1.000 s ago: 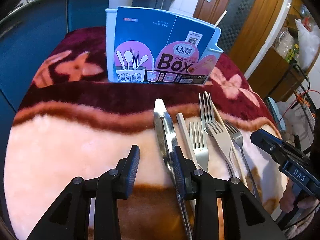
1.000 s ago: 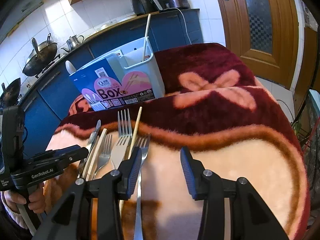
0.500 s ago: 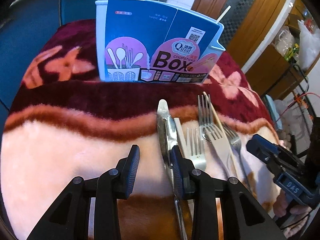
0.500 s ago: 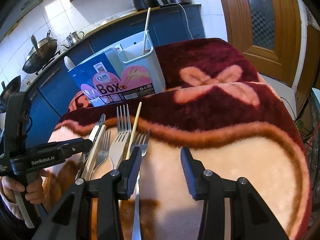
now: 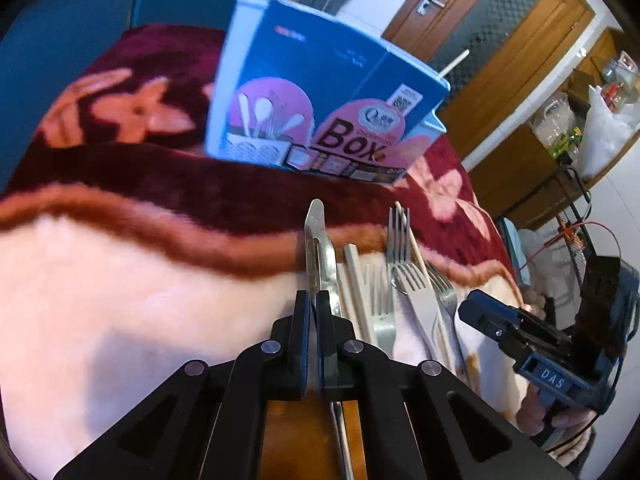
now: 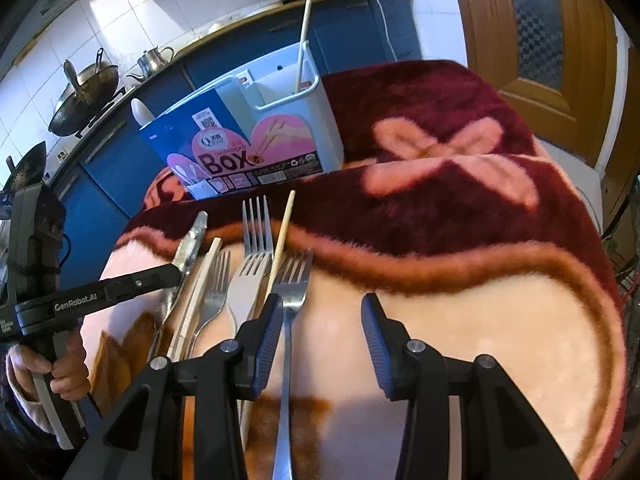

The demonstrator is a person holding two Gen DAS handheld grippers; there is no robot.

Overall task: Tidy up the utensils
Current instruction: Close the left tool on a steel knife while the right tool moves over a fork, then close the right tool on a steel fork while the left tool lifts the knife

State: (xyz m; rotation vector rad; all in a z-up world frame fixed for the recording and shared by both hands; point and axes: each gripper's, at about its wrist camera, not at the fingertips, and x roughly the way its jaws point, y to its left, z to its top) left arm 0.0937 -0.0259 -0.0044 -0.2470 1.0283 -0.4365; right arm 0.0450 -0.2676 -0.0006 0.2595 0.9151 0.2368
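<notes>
My left gripper (image 5: 313, 312) is shut on a steel table knife (image 5: 316, 236); the blade points towards the blue and white utensil box (image 5: 320, 112). In the right wrist view the left gripper (image 6: 172, 274) clamps the knife (image 6: 191, 240) at the left end of the utensil row. Beside the knife lie a pale chopstick (image 5: 354, 276), several forks (image 5: 398, 236) and a thin wooden chopstick (image 6: 282, 236). My right gripper (image 6: 318, 320) is open, low over the blanket, with one fork (image 6: 294, 276) by its left finger. The box (image 6: 256, 136) holds one chopstick (image 6: 302, 40) and a white spoon (image 6: 142, 112).
A plush maroon and peach blanket (image 6: 460, 288) covers the table. Blue kitchen cabinets (image 6: 352, 36) with woks and a kettle (image 6: 154, 60) stand behind the box. A wooden door (image 6: 552, 32) is at the right. A wire rack (image 5: 576, 216) stands off the table's right side.
My left gripper has closed from open onto the knife, and its view has tilted. My right gripper has stayed open and moved a little forward over the fork.
</notes>
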